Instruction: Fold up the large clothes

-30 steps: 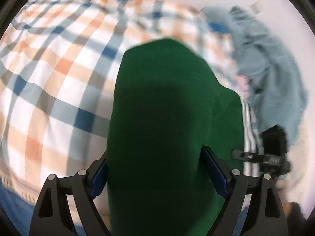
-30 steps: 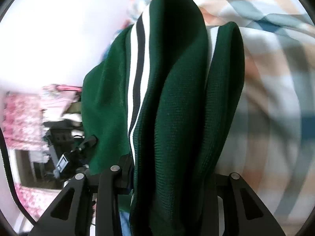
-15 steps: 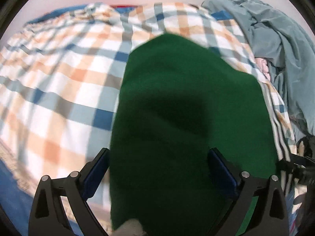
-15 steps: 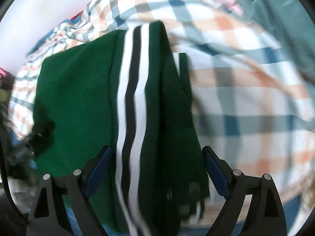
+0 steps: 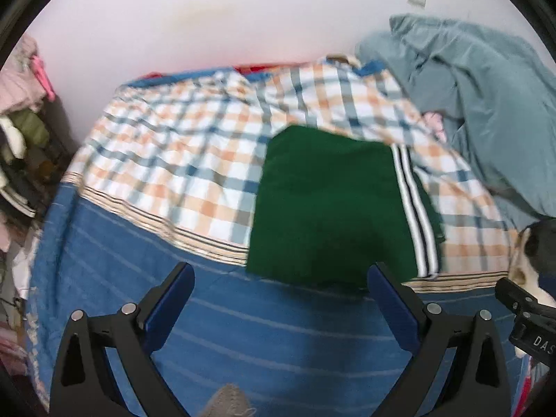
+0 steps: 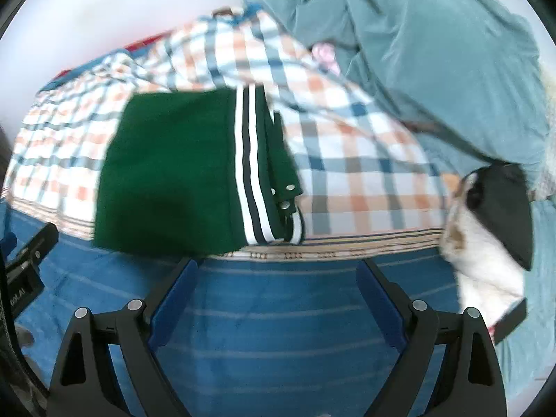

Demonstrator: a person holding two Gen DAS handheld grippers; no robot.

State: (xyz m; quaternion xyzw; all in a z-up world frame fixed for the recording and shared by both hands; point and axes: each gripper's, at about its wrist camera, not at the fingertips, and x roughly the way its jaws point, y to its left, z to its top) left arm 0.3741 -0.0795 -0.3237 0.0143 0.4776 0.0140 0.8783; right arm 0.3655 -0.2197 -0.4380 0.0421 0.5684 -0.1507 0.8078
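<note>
green garment (image 5: 330, 208) lies folded on checked sheet (image 5: 166, 160).

The folded green garment (image 5: 326, 208) looks like matt, slightly fuzzy knit cloth, with smooth white and dark stripe trim along its three o'clock edge and shiny metal snaps (image 6: 286, 196). The checked sheet (image 5: 173, 160) is thin woven cotton; the blue cover (image 5: 278, 333) at six o'clock looks soft. Gripper fingers (image 5: 170, 304) are matt black plastic with blue pads.
</note>
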